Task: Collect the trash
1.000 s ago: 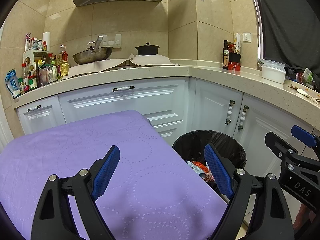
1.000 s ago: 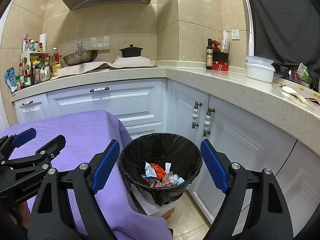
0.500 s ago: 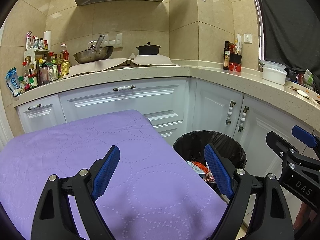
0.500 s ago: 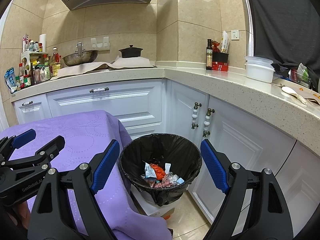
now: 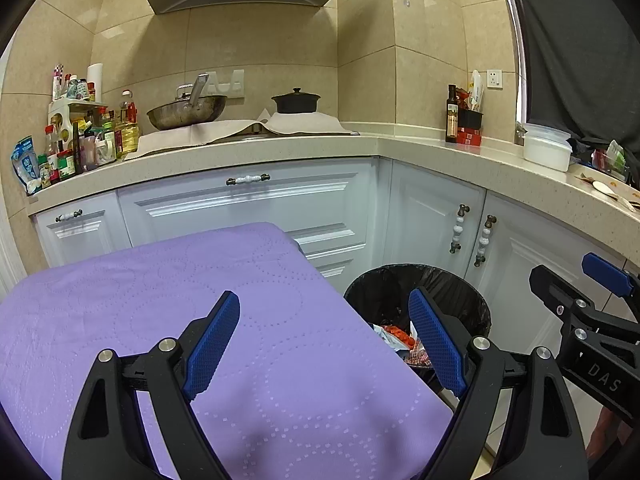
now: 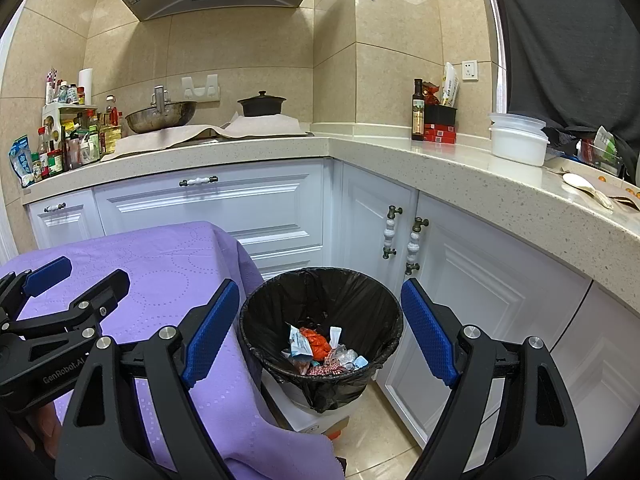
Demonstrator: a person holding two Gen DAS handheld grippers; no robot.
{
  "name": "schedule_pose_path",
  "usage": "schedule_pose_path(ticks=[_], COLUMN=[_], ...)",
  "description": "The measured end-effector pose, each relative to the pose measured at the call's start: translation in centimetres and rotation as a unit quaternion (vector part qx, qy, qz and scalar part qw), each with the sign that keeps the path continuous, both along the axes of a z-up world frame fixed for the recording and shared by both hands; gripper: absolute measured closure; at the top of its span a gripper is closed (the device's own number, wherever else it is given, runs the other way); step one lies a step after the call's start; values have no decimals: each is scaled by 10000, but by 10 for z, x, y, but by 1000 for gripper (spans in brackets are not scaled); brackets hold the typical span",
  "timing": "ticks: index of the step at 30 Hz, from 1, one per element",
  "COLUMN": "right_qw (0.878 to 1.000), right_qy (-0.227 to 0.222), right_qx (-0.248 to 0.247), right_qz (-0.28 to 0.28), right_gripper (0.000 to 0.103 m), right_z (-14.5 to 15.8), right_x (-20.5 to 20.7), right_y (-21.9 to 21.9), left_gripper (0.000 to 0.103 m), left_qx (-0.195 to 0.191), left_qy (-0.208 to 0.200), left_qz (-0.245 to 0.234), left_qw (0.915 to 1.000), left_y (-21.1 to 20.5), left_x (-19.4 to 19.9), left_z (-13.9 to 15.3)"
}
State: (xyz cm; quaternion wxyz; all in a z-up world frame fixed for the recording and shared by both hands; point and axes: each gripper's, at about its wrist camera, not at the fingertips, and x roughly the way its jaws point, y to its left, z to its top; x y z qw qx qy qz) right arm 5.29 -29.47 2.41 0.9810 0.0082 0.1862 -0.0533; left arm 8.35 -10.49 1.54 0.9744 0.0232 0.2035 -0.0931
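A bin with a black liner (image 6: 320, 300) stands on the floor beside the purple-covered table (image 6: 160, 264); it also shows in the left wrist view (image 5: 440, 280). Wrappers and other trash (image 6: 320, 348) lie in its bottom. My right gripper (image 6: 320, 336) is open and empty, held above the bin. My left gripper (image 5: 324, 340) is open and empty above the table's right edge (image 5: 280, 360). Each gripper shows at the side of the other's view, the right one (image 5: 580, 292) and the left one (image 6: 72, 280).
White cabinets (image 6: 248, 208) and a speckled L-shaped counter (image 6: 400, 152) surround the bin. On the counter stand a wok (image 6: 160, 114), a black pot (image 6: 262, 104), bottles (image 6: 60, 144), a dark bottle (image 6: 417, 112) and white tubs (image 6: 518, 140). Tan floor tiles (image 6: 380, 432) lie below.
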Motion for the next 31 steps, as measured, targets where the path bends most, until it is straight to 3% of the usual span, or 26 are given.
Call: schedule_pose_path(ticks=[9,16,20,31], right_qw=[10000,10000,10000,9995], right_qy=[1,4,9,12], right_qx=[3,4,4,-37], right_qz=[3,1,21,301], right_gripper=[22,22,22,17], right_z=[0,0,0,5], right_x=[0,0,1,2], right_y=[0,0,0,21], left_gripper=[19,17,17,17], left_qx=[104,-31,113,144], left_qy=[-55,-74,-98,164], left_qz=[-47,-88,-87,277], left_qw=[9999,9999,9998,9994], left_y=[-5,-4,-8,17], left_x=[-1,-1,-2,9], left_z=[2,4,3,2])
